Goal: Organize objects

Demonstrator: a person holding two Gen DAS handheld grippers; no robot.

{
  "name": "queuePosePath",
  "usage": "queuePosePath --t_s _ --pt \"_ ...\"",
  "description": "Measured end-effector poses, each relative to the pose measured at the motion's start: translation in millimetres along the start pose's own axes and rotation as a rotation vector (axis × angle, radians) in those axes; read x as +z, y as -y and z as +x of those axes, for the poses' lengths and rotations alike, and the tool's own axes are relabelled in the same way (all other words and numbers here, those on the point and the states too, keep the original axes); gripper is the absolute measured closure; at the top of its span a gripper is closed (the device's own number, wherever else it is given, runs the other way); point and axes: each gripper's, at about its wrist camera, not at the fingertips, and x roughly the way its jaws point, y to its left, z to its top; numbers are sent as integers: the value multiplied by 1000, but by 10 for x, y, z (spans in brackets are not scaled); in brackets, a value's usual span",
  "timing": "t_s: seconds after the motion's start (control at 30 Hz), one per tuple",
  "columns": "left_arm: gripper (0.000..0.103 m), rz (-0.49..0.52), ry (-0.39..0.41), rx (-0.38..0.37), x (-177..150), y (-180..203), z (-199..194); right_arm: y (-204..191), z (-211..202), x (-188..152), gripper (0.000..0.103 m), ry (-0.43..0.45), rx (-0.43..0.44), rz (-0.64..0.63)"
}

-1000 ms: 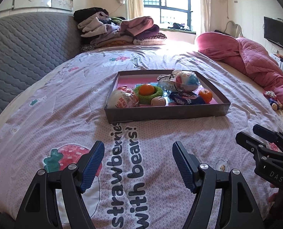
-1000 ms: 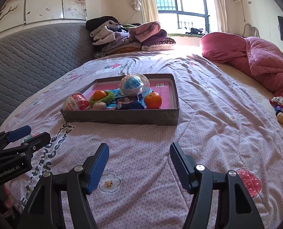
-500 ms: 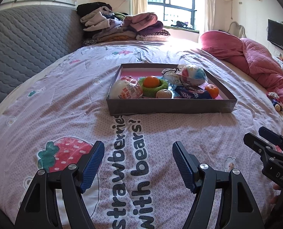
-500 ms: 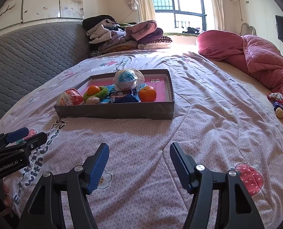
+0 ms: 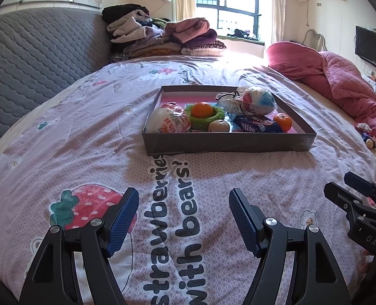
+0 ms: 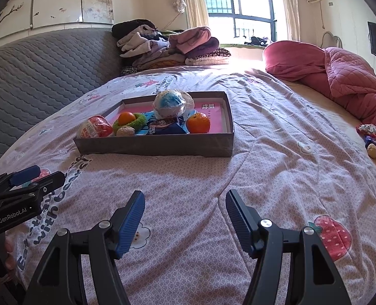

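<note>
A shallow grey box with a pink floor sits mid-bed. Inside lie a red-and-white wrapped egg, an orange in a green fuzzy ring, a small beige ball, a dark blue snack packet, a blue-and-white wrapped ball and a second orange. My left gripper hovers open, well short of the box. My right gripper is open too, also short of it.
The bed has a pink strawberry-print cover. A grey quilted headboard runs along the left. Folded clothes are stacked at the far end. A pink quilt lies on the right, with small toys near that edge.
Both grippers have tilted and shifted slightly, so the box sits a little differently in view. Both stay open. Nothing in the box has moved.
</note>
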Motion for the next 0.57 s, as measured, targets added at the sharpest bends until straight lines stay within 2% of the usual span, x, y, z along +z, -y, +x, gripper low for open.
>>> queuePosePath --t_s 0.57 --pt "28 0 -8 -3 1 -7 50 2 29 -23 37 -10 -5 -5"
